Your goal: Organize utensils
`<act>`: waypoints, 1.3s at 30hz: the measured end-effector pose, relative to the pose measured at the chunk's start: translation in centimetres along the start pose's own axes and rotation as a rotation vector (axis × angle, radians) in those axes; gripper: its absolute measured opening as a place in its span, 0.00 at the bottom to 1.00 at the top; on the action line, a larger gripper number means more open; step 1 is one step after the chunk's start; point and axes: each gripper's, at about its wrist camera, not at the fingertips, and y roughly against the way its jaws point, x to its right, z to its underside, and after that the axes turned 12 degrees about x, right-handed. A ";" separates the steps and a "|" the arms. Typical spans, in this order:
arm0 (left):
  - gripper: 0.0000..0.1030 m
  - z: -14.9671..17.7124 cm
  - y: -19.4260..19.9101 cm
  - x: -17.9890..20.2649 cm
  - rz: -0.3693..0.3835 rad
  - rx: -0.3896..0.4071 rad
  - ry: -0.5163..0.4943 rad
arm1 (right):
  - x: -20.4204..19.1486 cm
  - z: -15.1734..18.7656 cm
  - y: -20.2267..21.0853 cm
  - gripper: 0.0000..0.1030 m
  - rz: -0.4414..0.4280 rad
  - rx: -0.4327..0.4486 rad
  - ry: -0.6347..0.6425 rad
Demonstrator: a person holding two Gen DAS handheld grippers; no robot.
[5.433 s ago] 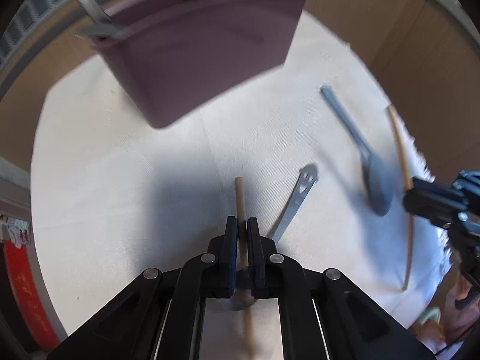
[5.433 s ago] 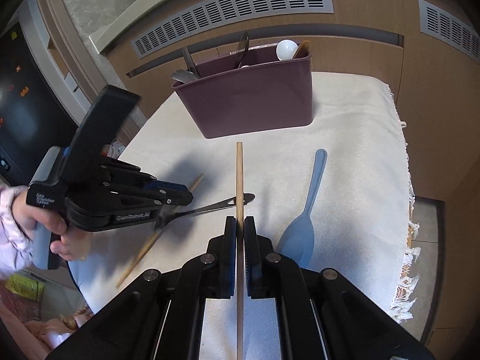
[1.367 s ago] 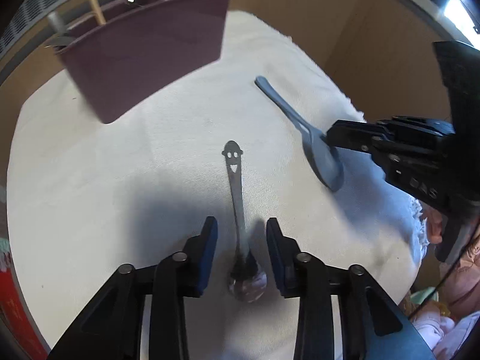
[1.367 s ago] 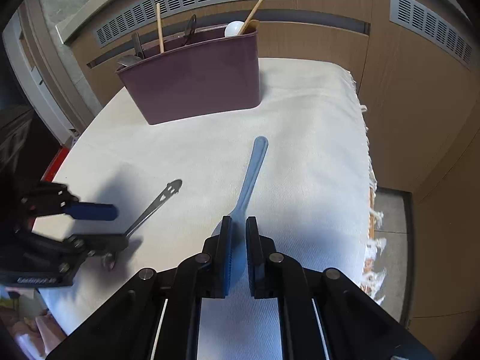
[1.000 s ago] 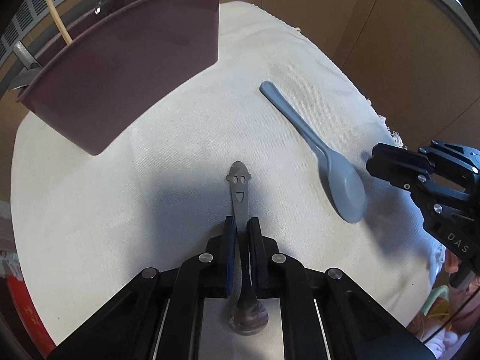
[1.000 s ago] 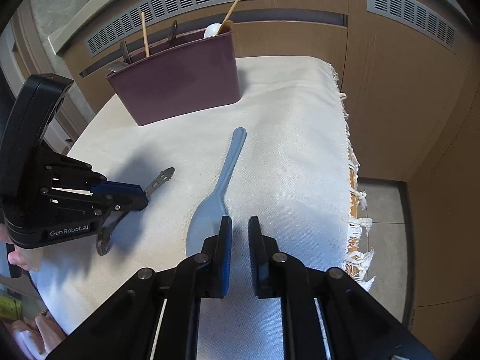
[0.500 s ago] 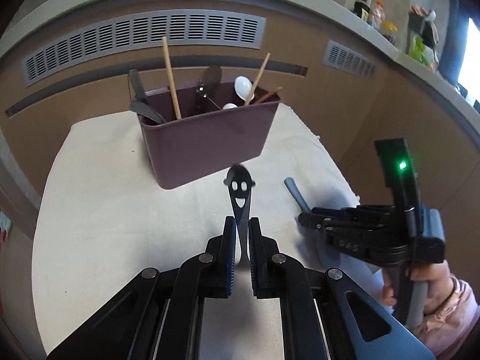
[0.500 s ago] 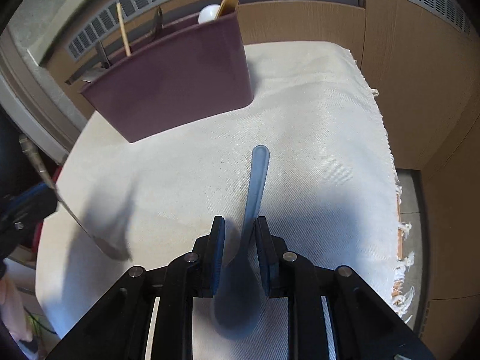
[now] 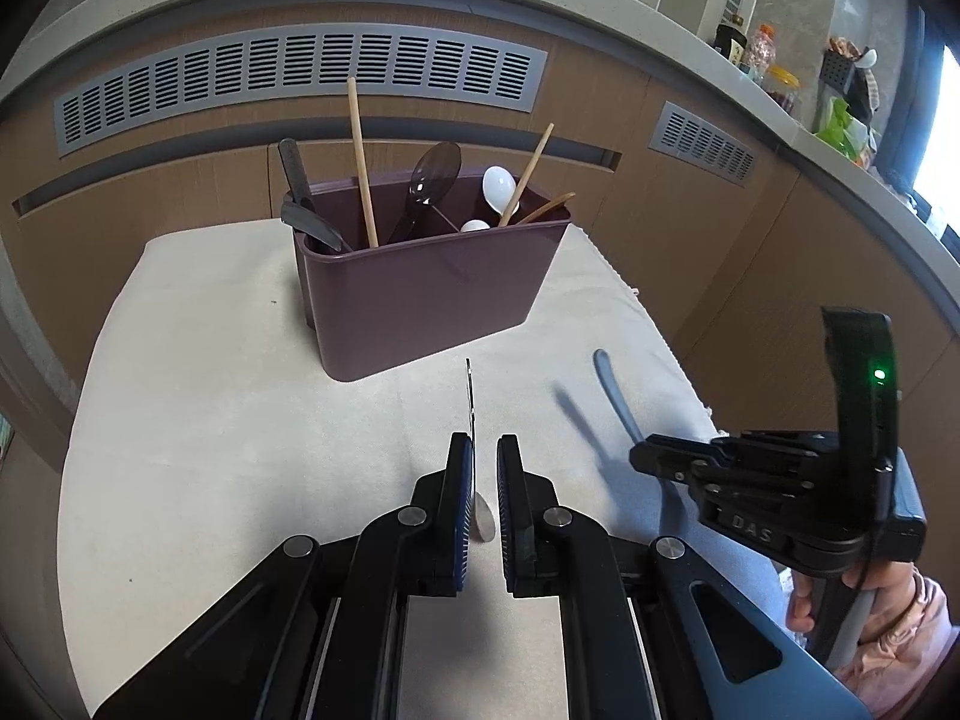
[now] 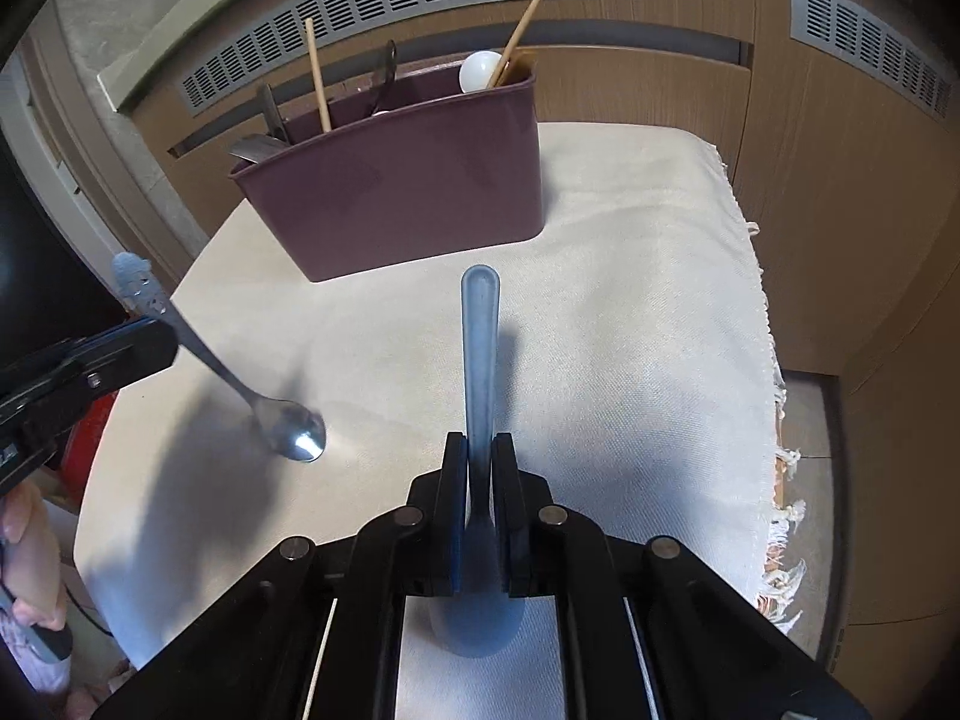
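The left gripper (image 9: 485, 468) is pinching the metal spoon (image 10: 240, 381) edge-on, jaws nearly closed; the right gripper (image 10: 480, 462) is clamping the blue spoon (image 10: 480, 348), bowl half hidden underneath, handle pointing at 12 o'clock toward the purple caddy (image 10: 414, 192)

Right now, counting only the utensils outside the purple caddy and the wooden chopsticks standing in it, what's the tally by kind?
Metal spoon, at the left gripper: 1
Blue spoon, in the right gripper: 1
Wooden chopsticks in the caddy: 2
Total: 4
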 end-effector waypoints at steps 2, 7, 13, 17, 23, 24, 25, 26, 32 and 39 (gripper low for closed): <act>0.08 -0.1 -1.3 -0.5 0.009 -0.033 0.013 | 0.1 0.2 0.3 0.08 -0.007 -0.001 -0.001; 0.08 -0.6 -4.9 -2.4 -0.031 -0.069 0.058 | 0.1 0.7 0.7 0.08 -0.012 -0.002 0.006; 0.01 -1.5 -6.1 -2.7 -0.056 -0.013 0.040 | 0.5 0.8 0.5 0.08 -0.011 -0.004 0.011; 0.01 -1.4 -6.0 -2.6 -0.055 -0.033 0.028 | 0.5 0.8 0.2 0.08 -0.019 -0.002 0.022; 0.06 0.9 -7.4 -2.8 -0.071 -0.219 0.095 | 1.1 1.1 -0.5 0.08 -0.008 -0.009 0.002; 0.08 1.5 -7.5 -2.6 -0.066 -0.251 0.120 | 1.2 1.2 -0.5 0.09 -0.006 -0.007 0.001; 0.12 1.9 -7.5 -2.4 -0.060 -0.264 0.131 | 1.2 1.2 -0.5 0.09 -0.003 -0.004 -0.002; 0.18 2.5 -7.4 -1.9 -0.057 -0.279 0.143 | 1.3 1.3 -0.4 0.09 -0.005 -0.002 -0.006; 0.55 5.1 -6.2 2.4 -0.119 -0.224 0.011 | 2.3 1.9 0.4 0.10 0.009 0.023 -0.023; 0.42 6.3 -6.6 3.1 -0.217 -0.102 -0.076 | 3.0 2.5 1.4 0.21 0.007 0.046 -0.051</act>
